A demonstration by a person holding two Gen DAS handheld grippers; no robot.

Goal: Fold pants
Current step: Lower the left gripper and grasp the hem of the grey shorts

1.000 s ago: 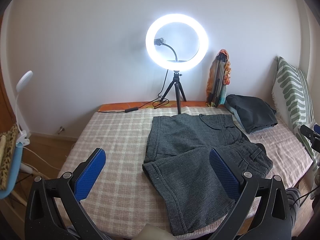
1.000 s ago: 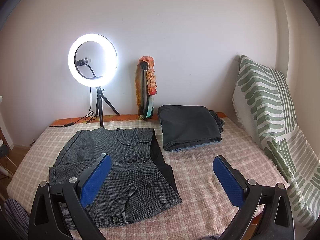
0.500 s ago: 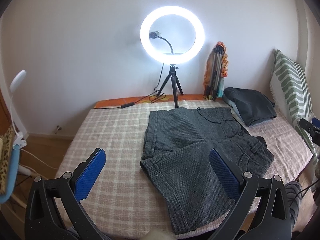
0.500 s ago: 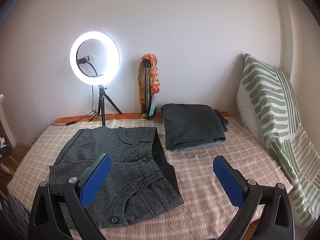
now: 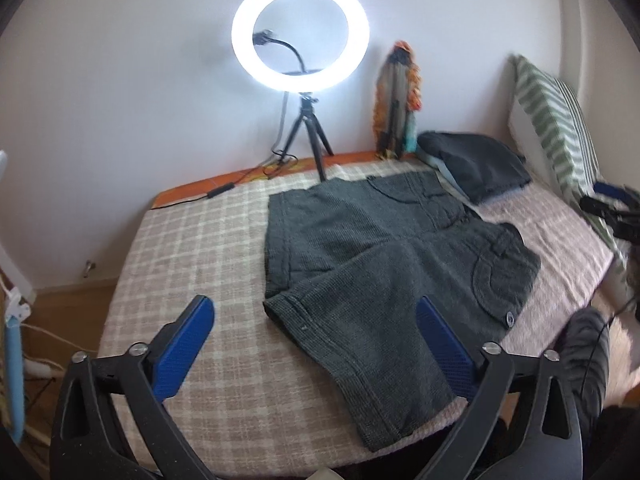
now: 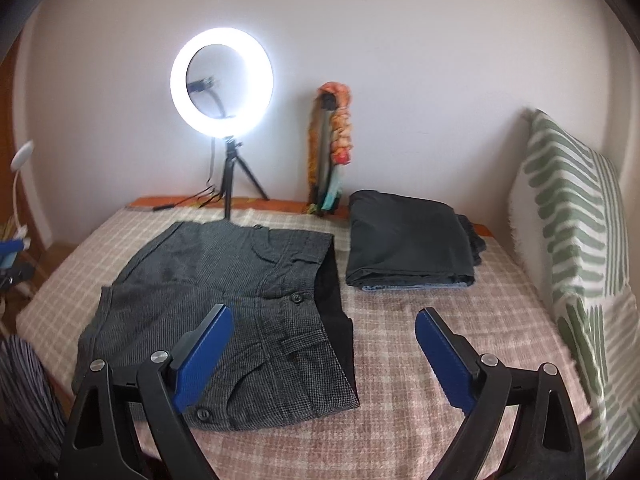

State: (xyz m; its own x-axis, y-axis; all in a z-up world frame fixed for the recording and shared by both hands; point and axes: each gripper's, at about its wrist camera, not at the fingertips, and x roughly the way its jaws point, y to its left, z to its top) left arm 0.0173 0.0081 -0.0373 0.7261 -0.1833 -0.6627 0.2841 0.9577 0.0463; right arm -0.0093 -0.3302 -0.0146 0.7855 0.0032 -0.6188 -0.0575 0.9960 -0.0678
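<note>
The pants [image 5: 384, 264] [image 6: 224, 300] are short, of dark grey finely checked cloth, and lie flat on the bed [image 5: 192, 248] [image 6: 420, 344], unfolded. The waist points toward the pillow-side edge, the two legs toward the opposite edge — one leg runs near the far edge, the other slants out over the near edge. Buttoned pockets face up. A black strip shows along the waist.

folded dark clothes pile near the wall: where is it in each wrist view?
Left wrist: folded dark pile upper right, just right of the grey shorts.
Right wrist: pile centre right, right of the shorts.
Shared landmark: ring light, left of the pile in both.
</note>
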